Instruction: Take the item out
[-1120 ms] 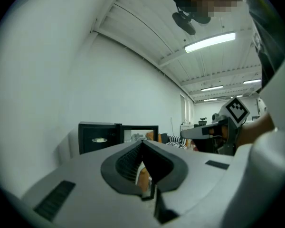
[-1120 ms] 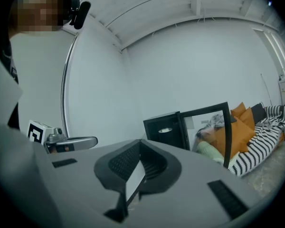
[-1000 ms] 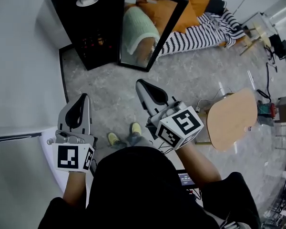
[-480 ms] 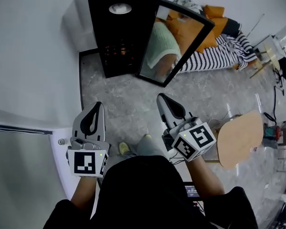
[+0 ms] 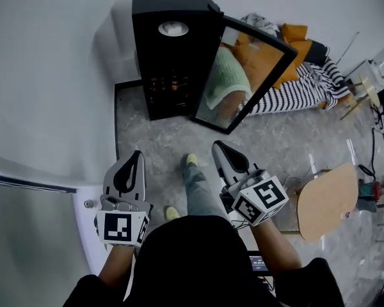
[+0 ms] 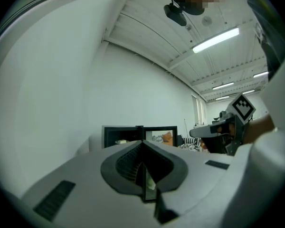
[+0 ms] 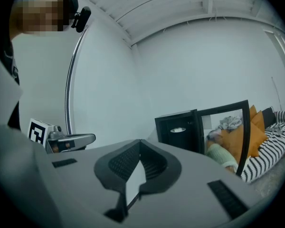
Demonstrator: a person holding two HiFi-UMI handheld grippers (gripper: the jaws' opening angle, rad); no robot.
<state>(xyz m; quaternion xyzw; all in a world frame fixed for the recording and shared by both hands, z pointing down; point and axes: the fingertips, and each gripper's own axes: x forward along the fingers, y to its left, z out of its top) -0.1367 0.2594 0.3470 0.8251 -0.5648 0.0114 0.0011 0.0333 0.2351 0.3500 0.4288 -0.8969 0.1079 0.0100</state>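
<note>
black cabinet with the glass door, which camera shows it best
The head view: the whole black cabinet is seen from above, with its glass door swung open. The right gripper view shows it smaller and from the side, door open. The left gripper view shows only a small distant piece of it, low in the picture.

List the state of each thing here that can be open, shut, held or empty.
Cabinet door: open, swung out to the right.
Cabinet: upright, inside exposed.
Left gripper: shut, empty.
Right gripper: shut, empty.
</note>
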